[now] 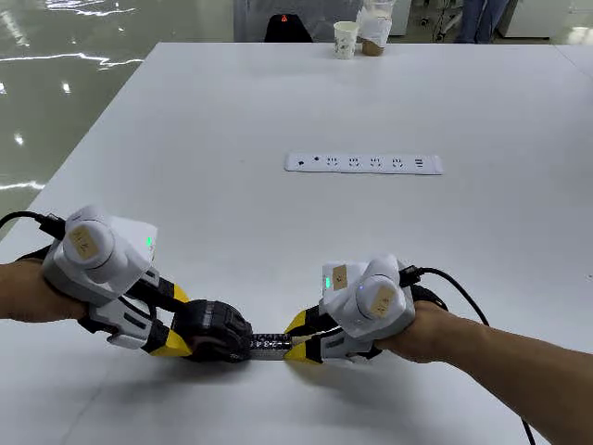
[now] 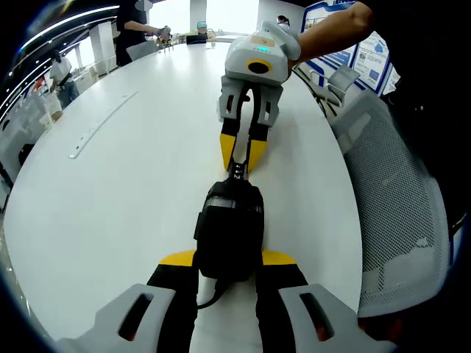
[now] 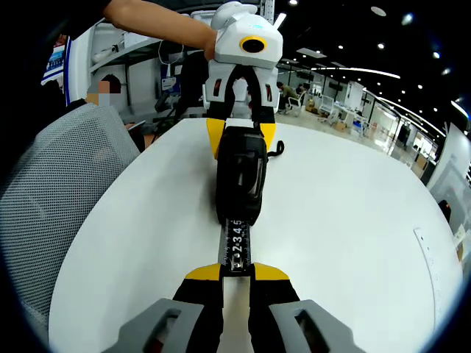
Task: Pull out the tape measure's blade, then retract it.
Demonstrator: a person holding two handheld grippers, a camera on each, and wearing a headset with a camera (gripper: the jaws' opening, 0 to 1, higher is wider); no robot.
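Note:
A black tape measure [image 1: 215, 331] lies low on the white table, between both grippers. My left gripper [image 1: 176, 345] is shut on its case [image 2: 230, 232], yellow pads on either side. A short length of blade [image 1: 269, 346] with printed numbers [image 3: 236, 246] runs from the case to my right gripper [image 1: 296, 350], which is shut on the blade's end. In the left gripper view the right gripper [image 2: 241, 154] faces me just beyond the case; in the right gripper view the left gripper [image 3: 241, 140] holds the case [image 3: 240, 173] from behind.
A white power strip [image 1: 363, 163] lies mid-table. Paper cups [image 1: 346, 39] stand at the far edge. A mesh office chair [image 2: 401, 198] stands beside the table on the person's side. A cable [image 1: 468, 295] trails from the right gripper.

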